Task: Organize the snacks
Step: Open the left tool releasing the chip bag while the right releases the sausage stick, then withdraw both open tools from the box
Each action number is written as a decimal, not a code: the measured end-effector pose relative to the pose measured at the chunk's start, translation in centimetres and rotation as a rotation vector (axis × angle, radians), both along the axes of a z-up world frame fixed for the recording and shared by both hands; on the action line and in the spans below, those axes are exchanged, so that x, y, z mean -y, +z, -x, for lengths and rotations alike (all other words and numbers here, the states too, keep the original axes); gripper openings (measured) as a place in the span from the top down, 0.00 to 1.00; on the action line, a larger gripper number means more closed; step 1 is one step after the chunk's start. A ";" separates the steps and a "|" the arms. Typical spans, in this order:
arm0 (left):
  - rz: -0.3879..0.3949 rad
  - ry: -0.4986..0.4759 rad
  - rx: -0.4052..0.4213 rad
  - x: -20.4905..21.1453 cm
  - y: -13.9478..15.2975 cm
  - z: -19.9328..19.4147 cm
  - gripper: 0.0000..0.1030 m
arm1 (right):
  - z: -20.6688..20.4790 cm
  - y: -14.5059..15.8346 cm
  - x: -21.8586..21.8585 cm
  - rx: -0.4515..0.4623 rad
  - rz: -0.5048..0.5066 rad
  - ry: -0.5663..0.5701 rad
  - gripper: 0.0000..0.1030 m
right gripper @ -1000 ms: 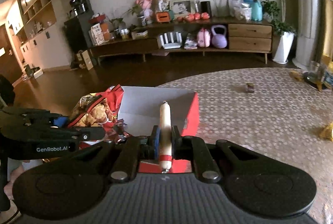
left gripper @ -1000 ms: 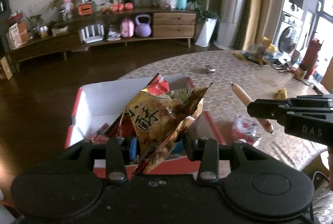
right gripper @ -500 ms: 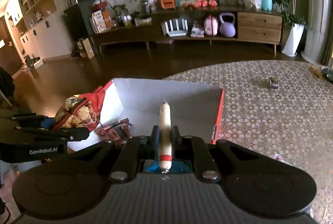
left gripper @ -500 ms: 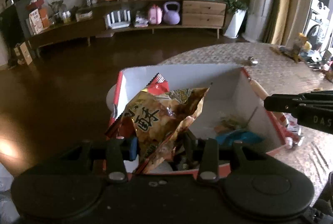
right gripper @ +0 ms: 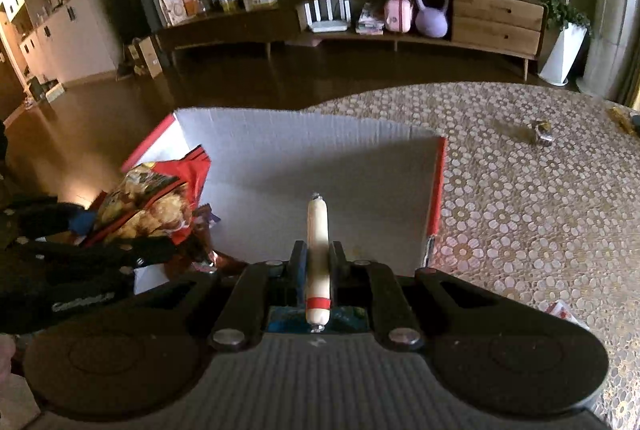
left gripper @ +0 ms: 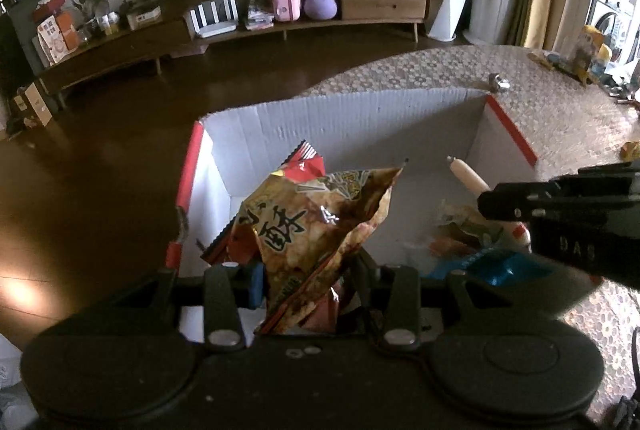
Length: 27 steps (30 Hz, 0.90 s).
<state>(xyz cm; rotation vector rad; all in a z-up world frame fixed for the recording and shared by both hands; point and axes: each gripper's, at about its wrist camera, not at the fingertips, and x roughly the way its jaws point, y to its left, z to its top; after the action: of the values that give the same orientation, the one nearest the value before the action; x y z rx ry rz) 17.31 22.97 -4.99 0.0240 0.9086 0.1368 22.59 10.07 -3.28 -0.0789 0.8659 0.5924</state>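
A white cardboard box with red outer walls (left gripper: 340, 118) (right gripper: 304, 134) stands open on the patterned table. My left gripper (left gripper: 306, 270) is shut on a brown and red crisp bag (left gripper: 316, 226) and holds it over the box's left part; the bag also shows in the right wrist view (right gripper: 156, 206). My right gripper (right gripper: 317, 258) is shut on a pale sausage stick with a red band (right gripper: 317, 254), held over the box's right part. The sausage also shows in the left wrist view (left gripper: 468, 176). Snack packets (left gripper: 472, 234) lie on the box floor.
The table (right gripper: 540, 222) carries a small wrapped item (right gripper: 540, 132) beyond the box and a packet (right gripper: 564, 310) at the right edge. Clutter (left gripper: 588, 58) sits at the table's far right. Dark floor and a long sideboard (right gripper: 360, 14) lie behind.
Both grippers have moved forward and over the box with their loads. The box interior now fills the view beneath them. Both grips are unchanged.
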 end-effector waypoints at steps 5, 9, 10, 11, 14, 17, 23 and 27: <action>-0.004 0.007 -0.035 -0.2 -1.2 -0.9 0.61 | -0.1 -0.9 -0.4 -0.018 0.018 0.019 0.89; -0.016 0.004 -0.058 -0.3 -1.8 -1.3 0.61 | -0.2 -1.3 -0.3 -0.031 0.019 0.021 0.89; -0.017 0.003 -0.057 -0.3 -1.9 -1.3 0.60 | -0.2 -1.4 -0.3 -0.032 0.021 0.022 0.89; -0.018 0.002 -0.057 -0.2 -1.8 -1.2 0.60 | -0.1 -1.4 -0.3 -0.032 0.020 0.026 0.89; -0.030 -0.006 -0.056 0.1 -1.8 -1.2 0.58 | 0.2 -1.3 -0.3 -0.023 0.022 0.030 0.89; -0.036 -0.004 -0.053 0.3 -1.9 -1.2 0.57 | 0.3 -1.4 -0.3 -0.030 0.018 0.031 0.89; -0.060 -0.002 -0.022 0.7 -1.2 -0.7 0.34 | 0.6 -1.2 0.2 -0.048 0.010 0.027 0.89; -0.060 0.007 0.000 0.8 -0.5 -0.3 0.24 | 1.0 -0.8 0.8 -0.050 -0.002 0.021 0.89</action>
<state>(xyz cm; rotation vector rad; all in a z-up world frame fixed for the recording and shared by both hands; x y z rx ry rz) 17.62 22.14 -5.54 0.0768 0.9045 0.1712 21.61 9.24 -4.08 -0.0721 0.9142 0.6171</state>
